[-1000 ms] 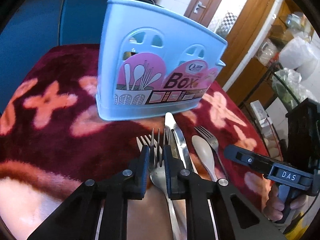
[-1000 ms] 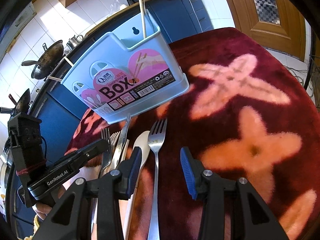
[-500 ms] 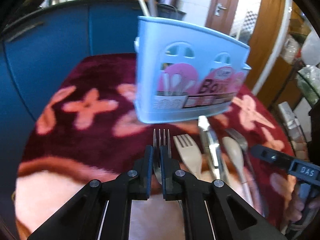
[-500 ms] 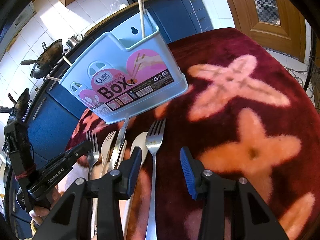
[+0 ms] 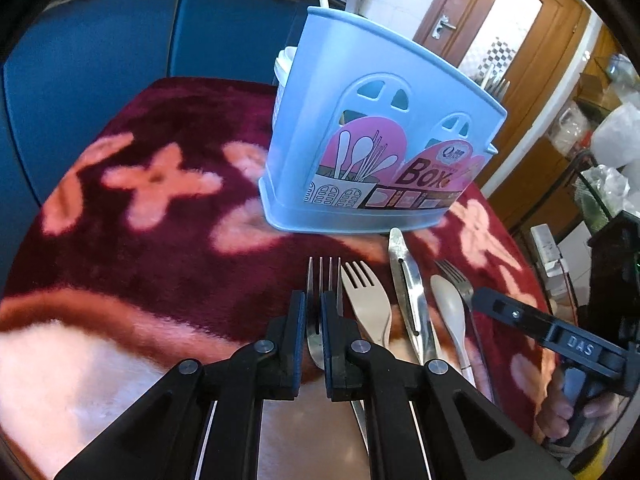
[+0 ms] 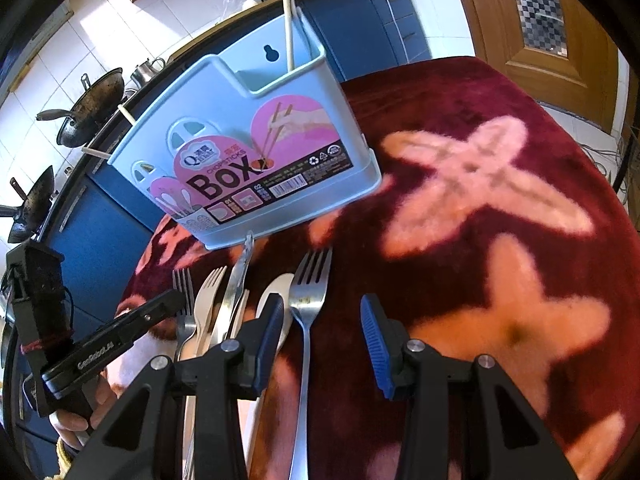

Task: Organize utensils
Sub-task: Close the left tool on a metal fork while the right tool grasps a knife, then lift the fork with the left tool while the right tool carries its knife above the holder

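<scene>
Where the left gripper (image 5: 316, 322) closed its black jaws, it pinched a shiny steel fork (image 5: 322, 280) by the neck, so only the tines showed ahead of the pads and a little of the bowl between them; the handle was hidden under the black frame. It pointed level over the cloth toward the holder. The hand holding it showed only in the right wrist view, as a few fingers (image 6: 74, 420) under the grip at the frame's lower left edge.

The right gripper (image 6: 320, 330) hung with its blue-padded jaws spread wide and nothing between them, above the handle of a second steel fork (image 6: 306, 300) lying flat. That fork's handle ran out of the bottom of the picture.

Just beside the held fork lay a pale cream plastic fork (image 5: 366, 300), then a long steel knife (image 5: 406, 284) whose tip nearly touched the holder's base, then a pale cream plastic spoon (image 5: 450, 306). Their handles were cut off or covered by the grippers.

Beyond them stood the light blue plastic utensil holder with the pink "BOX" label (image 5: 380, 148), on the dark red plush cloth with pink flowers (image 5: 152, 220). A pale chopstick (image 6: 287, 16) stood in its tall compartment; fork tines poked over the far rim, blurred.
</scene>
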Motion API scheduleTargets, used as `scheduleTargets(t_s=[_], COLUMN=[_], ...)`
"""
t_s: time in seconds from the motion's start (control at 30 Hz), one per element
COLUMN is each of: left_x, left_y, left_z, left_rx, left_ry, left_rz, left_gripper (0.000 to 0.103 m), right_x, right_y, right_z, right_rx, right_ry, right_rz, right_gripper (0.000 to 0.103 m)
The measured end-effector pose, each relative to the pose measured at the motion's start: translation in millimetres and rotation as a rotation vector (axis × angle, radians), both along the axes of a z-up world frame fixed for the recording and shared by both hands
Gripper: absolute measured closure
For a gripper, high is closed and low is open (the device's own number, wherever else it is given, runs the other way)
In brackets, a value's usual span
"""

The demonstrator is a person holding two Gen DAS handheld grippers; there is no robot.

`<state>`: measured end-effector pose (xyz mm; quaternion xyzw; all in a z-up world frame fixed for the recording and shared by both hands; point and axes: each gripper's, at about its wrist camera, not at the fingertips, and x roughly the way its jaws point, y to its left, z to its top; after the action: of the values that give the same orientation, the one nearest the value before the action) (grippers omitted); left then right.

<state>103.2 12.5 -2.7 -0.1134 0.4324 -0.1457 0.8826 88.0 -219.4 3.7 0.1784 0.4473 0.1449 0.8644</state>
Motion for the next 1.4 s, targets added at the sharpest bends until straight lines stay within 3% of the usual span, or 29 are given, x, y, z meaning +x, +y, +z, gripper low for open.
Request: scheduleTargets(t_s=[0.13, 0.23, 0.27, 0.37, 0.57, 0.77, 1.4], left_x=[-2, -4, -4, -8, -14, -29, -78], left_y=[-3, -4, -3, -2, -3, -7, -2], left_z=[1, 3, 4, 8, 16, 34, 107], left_rx=[0.014, 0.007, 0.003, -0.006, -0.004, 0.041, 0.031], left_ry=[-0.016, -0.023, -0.026, -0.037, -0.060, -0.145, -0.402], left_rz=[-0.001, -0.004, -0.004, -0.003, -0.004, 0.005, 0.024], left_gripper=[0.096, 0.096, 0.100, 0.100, 0.100, 0.100, 0.100], right_x=[13, 20, 21, 20, 4, -10, -68], right_y=[-1, -2, -2, -6, -5, -3, -1], right_z=[0, -2, -4, -2, 9, 23, 97], right_rx=[0.025, 0.066, 0.083, 0.108, 0.119, 0.143, 0.091], right_ry=[0.014, 0.035, 0.044, 0.027, -0.019, -0.072, -0.404], right_rz=[0.020, 0.051, 0.058, 0.064, 0.078, 0.062, -0.043], right_gripper=[0.060, 0.085, 0.088, 0.094, 0.097, 0.099, 0.100])
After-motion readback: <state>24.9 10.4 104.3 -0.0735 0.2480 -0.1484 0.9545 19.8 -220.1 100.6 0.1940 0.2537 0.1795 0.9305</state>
